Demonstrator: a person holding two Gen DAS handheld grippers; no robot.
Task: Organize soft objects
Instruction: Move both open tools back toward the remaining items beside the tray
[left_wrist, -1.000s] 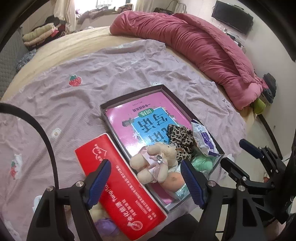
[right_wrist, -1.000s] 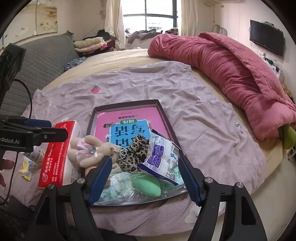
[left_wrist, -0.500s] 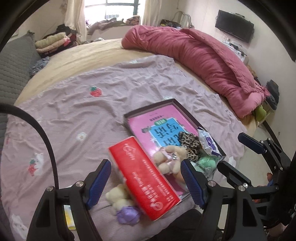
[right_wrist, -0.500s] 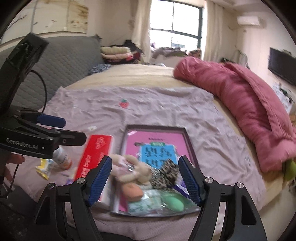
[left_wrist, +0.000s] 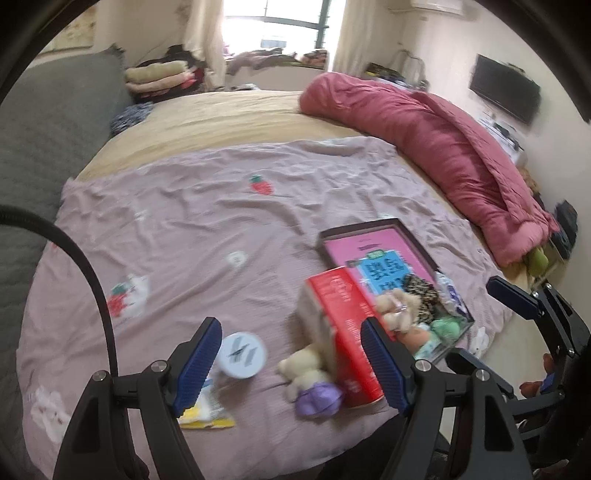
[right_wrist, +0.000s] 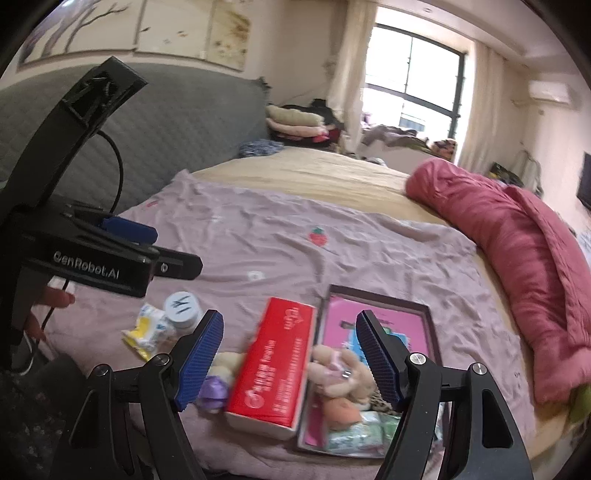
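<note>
Hovering above the bed's lilac sheet (left_wrist: 207, 221), the left tool (left_wrist: 291, 363) and right tool (right_wrist: 290, 356) both gape wide, holding nothing. A cream plush bear (left_wrist: 308, 369) lies on the sheet against the red tissue pack (right_wrist: 275, 360); another plush toy (right_wrist: 341, 373) rests inside the shallow box (right_wrist: 436, 339) beside it.

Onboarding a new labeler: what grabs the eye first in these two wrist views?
The red tissue pack stands out on the lilac bedsheet, beside the dark tray with a pink book and a pile of soft toys. A long pink quilt runs along the bed's far right side. Both the left gripper and the right gripper are open and hold nothing.
</note>
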